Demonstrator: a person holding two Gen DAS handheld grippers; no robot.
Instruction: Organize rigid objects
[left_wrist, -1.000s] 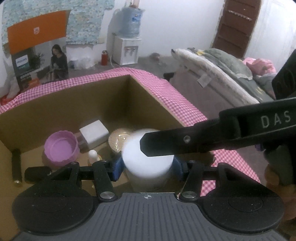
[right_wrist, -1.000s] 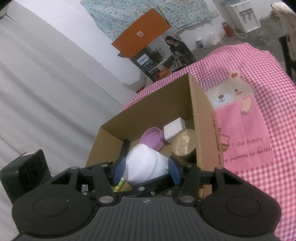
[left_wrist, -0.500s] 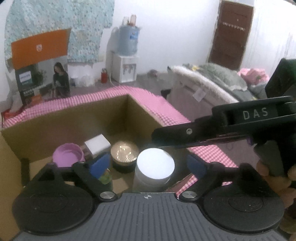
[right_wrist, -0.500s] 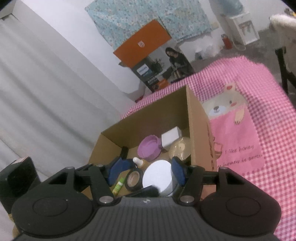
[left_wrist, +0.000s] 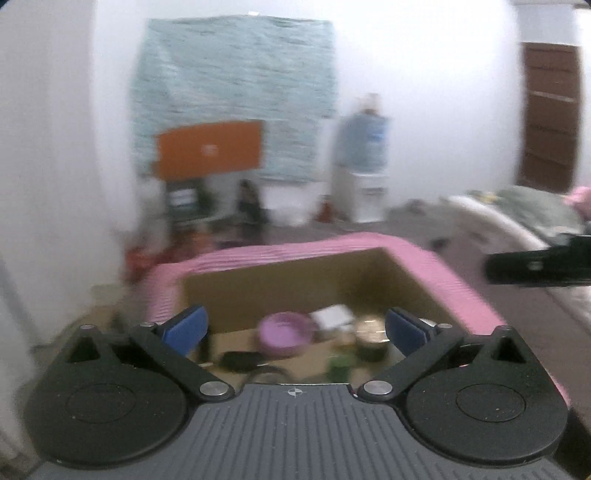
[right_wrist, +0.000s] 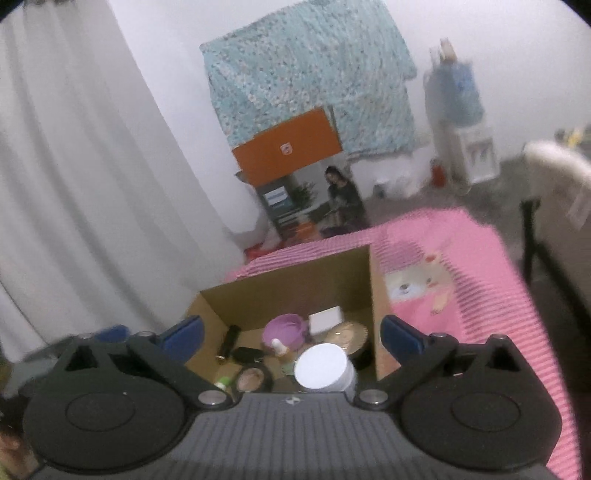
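Observation:
A brown cardboard box (right_wrist: 288, 291) stands on a pink checked cloth (right_wrist: 480, 288). Inside it are a white round jar (right_wrist: 325, 369), a purple bowl (right_wrist: 284, 328), a white cube (right_wrist: 327, 315), a gold-lidded jar (right_wrist: 347, 334), a black tube (right_wrist: 229, 341) and other small items. My right gripper (right_wrist: 291, 336) is open and empty above the box's near side. My left gripper (left_wrist: 295, 326) is open and empty, raised above the box (left_wrist: 295, 291); this view is blurred. The purple bowl (left_wrist: 286, 330) shows there too.
The right tool's black arm (left_wrist: 535, 264) crosses the right edge of the left wrist view. A bear print (right_wrist: 421, 284) lies on the cloth right of the box. Behind stand an orange carton (right_wrist: 288, 151), a water dispenser (right_wrist: 458, 122), a white curtain (right_wrist: 81, 184) and a bed (left_wrist: 517, 210).
Both grippers have let go of the white jar, which now stands in the box. Both opened wide and pulled up and back from the box.

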